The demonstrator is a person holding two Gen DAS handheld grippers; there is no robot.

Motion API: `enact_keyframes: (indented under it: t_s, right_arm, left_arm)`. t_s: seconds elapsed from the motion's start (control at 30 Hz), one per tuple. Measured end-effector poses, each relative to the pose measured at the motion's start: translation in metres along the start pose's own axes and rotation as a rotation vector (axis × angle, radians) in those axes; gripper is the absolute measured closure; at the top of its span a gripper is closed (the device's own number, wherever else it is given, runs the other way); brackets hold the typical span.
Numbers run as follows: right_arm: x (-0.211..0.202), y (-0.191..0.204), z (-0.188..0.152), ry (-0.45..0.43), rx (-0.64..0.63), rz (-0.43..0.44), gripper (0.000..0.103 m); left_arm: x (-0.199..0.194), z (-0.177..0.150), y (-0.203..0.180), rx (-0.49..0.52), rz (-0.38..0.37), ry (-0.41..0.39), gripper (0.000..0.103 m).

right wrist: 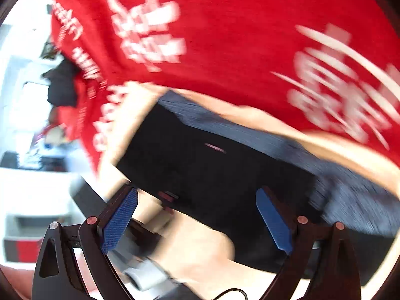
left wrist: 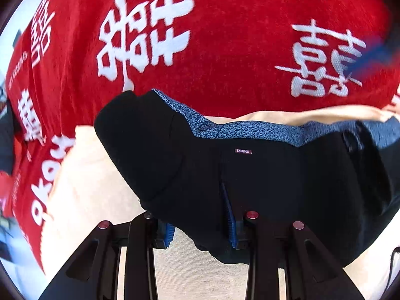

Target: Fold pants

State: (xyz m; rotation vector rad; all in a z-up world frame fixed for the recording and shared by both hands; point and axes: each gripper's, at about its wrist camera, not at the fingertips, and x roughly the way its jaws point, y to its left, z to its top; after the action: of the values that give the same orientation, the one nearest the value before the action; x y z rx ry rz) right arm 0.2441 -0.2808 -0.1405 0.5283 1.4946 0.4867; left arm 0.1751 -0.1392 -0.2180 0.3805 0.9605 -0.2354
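The black pants (left wrist: 250, 180) lie folded on a cream cloth surface (left wrist: 195, 270), with a blue patterned waistband lining and a small "FASHION" label (left wrist: 243, 151) showing. My left gripper (left wrist: 201, 227) is shut on the near edge of the pants; its blue pads (left wrist: 231, 221) press into the fabric. In the right wrist view the pants (right wrist: 212, 175) are blurred by motion. My right gripper (right wrist: 197, 222) is open, blue pads (right wrist: 120, 222) wide apart, just in front of the pants and holding nothing.
A red cloth with white characters (left wrist: 225, 37) covers the far side in both views (right wrist: 225, 37). The other gripper's grey body (right wrist: 147, 275) shows low in the right wrist view. A bright room with shelves (right wrist: 25, 125) lies to the left.
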Motion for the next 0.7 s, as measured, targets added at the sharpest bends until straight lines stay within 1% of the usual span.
enact_keyframes:
  t_s: [0.03,0.07,0.17,0.23,0.3,0.4,0.43,0.47,0.5,0.53,0.57,0.67,0.7]
  right_arm:
    - [0.011,0.014,0.015,0.036,-0.019,0.041,0.006]
    - [0.021,0.026,0.027,0.066,-0.041,0.057,0.006]
    - [0.057,0.061,0.037,0.178,-0.101,0.045,0.006]
    - [0.086,0.076,0.044,0.253,-0.130,-0.005,0.006]
    - [0.113,0.085,0.044,0.325,-0.152,-0.064,0.006]
    - [0.139,0.079,0.037,0.387,-0.148,-0.153,0.007]
    - [0.143,0.074,0.036,0.395,-0.136,-0.174,0.011]
    - [0.144,0.069,0.033,0.400,-0.123,-0.169,0.040]
    - [0.141,0.062,0.028,0.390,-0.093,-0.130,0.068]
    - [0.133,0.058,0.024,0.364,-0.082,-0.114,0.078]
    - [0.126,0.056,0.024,0.338,-0.086,-0.113,0.083]
    - [0.092,0.046,0.011,0.250,-0.065,-0.035,0.084]
    - [0.080,0.040,0.006,0.221,-0.052,-0.009,0.084]
  left_arm:
    - [-0.001,0.001,-0.002,0.008,0.006,-0.004,0.069]
    - [0.000,0.002,-0.004,0.016,0.013,-0.006,0.069]
    - [-0.002,0.001,-0.004,0.028,0.025,-0.016,0.069]
    - [-0.006,-0.001,-0.003,0.029,0.026,-0.020,0.069]
    - [-0.007,-0.001,-0.003,0.030,0.030,-0.025,0.069]
    - [-0.008,-0.002,-0.005,0.035,0.038,-0.029,0.069]
    - [-0.008,-0.001,-0.005,0.033,0.039,-0.029,0.069]
    - [-0.009,-0.001,-0.006,0.032,0.036,-0.027,0.069]
    - [-0.007,0.000,-0.006,0.024,0.033,-0.007,0.069]
    - [-0.007,0.000,-0.006,0.019,0.031,-0.001,0.069]
    - [-0.010,0.001,-0.006,0.021,0.020,-0.007,0.069]
    - [-0.032,0.009,-0.020,0.075,0.004,-0.051,0.069]
    - [-0.043,0.013,-0.027,0.088,-0.015,-0.067,0.069]
